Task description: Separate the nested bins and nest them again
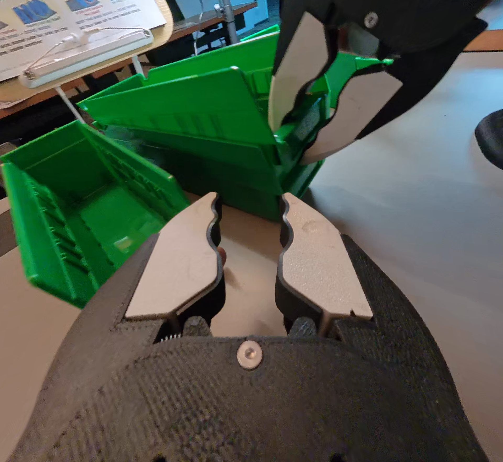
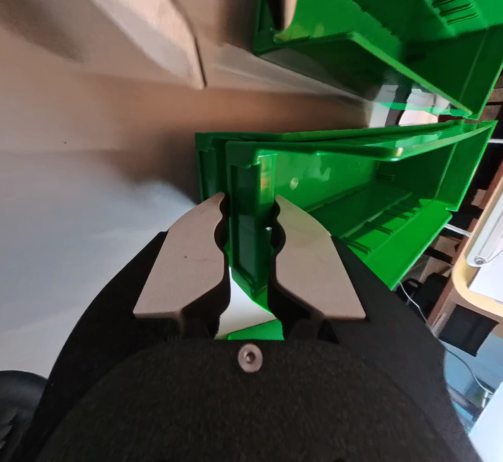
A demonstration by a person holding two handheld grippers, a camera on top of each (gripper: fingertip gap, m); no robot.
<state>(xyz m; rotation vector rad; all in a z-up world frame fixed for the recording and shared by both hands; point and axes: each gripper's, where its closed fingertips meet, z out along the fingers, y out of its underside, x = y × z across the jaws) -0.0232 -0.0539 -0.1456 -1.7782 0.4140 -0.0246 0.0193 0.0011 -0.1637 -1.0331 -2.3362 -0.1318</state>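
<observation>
Between the right tongs [image 2: 249, 201], a corner post of the top green bin [image 2: 353, 190] is pinched; the bin runs long toward 2 o'clock, tipped up out of the stack [image 1: 217, 171]. Left tongs [image 1: 249, 201] are spread, holding nothing, with the stack close at 12 o'clock. One loose bin [image 1: 81, 203] sits on the surface [image 1: 394, 203] at 10 o'clock.
</observation>
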